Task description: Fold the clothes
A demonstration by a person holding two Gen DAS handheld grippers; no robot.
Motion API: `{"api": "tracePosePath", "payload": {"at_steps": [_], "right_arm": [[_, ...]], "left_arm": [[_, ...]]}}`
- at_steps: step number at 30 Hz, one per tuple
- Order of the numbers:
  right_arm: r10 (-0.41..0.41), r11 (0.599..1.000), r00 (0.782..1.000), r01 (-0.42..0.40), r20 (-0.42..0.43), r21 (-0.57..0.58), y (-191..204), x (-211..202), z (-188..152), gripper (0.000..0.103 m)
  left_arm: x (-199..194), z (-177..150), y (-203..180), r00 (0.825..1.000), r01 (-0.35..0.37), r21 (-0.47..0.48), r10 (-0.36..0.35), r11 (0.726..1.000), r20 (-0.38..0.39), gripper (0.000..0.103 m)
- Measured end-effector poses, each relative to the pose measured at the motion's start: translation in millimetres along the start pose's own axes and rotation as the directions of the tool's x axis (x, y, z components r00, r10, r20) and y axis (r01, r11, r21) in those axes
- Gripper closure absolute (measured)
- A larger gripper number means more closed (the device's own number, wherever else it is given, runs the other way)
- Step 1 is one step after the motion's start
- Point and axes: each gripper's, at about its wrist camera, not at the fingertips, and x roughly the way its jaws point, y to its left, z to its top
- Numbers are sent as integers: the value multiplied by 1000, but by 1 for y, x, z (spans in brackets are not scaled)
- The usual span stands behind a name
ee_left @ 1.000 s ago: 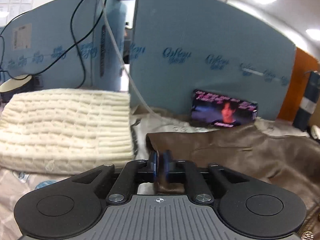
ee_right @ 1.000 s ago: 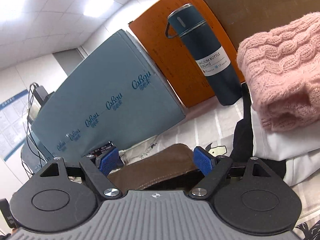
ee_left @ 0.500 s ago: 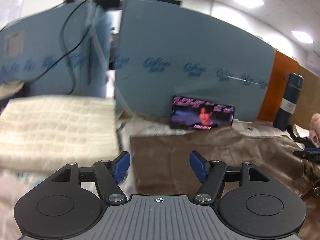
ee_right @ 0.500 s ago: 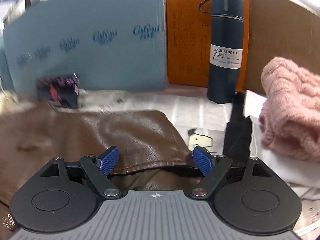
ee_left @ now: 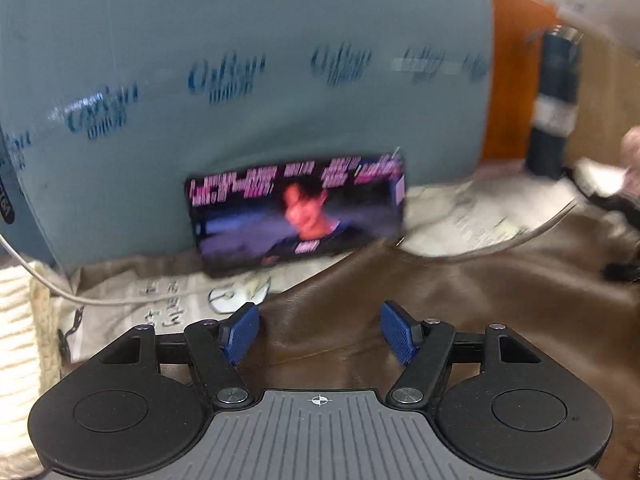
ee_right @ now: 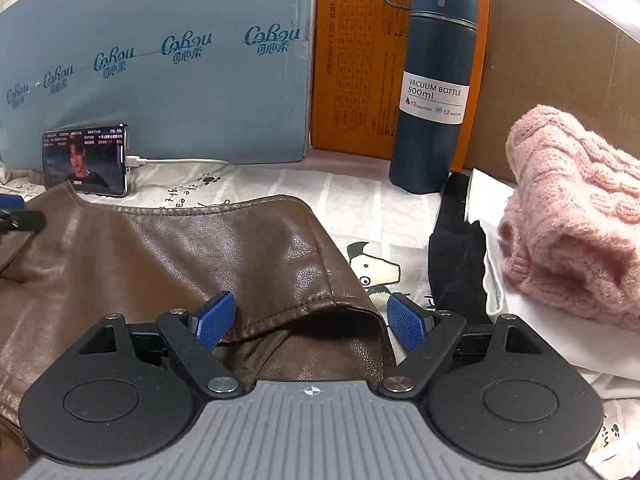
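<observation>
Both grippers, left gripper [ee_left: 319,333] and right gripper [ee_right: 308,321], hang spread and empty over the doubled brown leather garment [ee_right: 180,248], seemingly free to regrip

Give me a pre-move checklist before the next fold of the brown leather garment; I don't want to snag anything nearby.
1. Left gripper jaws open, nothing held: ok.
2. Right gripper jaws open, astride the brown leather garment corner fold: ok.
3. Garment lying flat: not ok, corner lifted and creased.
4. Phone clear of the garment: cannot tell, the collar edge lies right before it.
5. Vacuum bottle upright, apart from the garment: ok.
6. Pink knit stacked aside to the right: ok.
</observation>
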Motion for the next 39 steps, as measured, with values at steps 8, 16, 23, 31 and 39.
{"api": "tracePosePath", "payload": {"at_steps": [8,16,23,31,39], "right_arm": [[-2,1000,1000,2,-8,9,0,0,0,15],[2,1000,1000,-2,12,-1,-2,-10,0,14],[29,999,985,-31,169,11,-3,-55,9,12],[155,988,970,-149,186,-47,12,-96,-8,10],[294,952,938,-269,182,-149,9,-120,-44,9]], "left_arm": [[-53,-4,8,995,-53,32,50,998,86,23],[-180,-73,37,984,-56,-96,71,994,166,18],[-212,-148,14,997,74,-146,-70,986,32,20],[-221,-151,-12,994,-43,6,42,999,104,97],[-210,-149,-21,990,-101,77,93,992,103,98]]}}
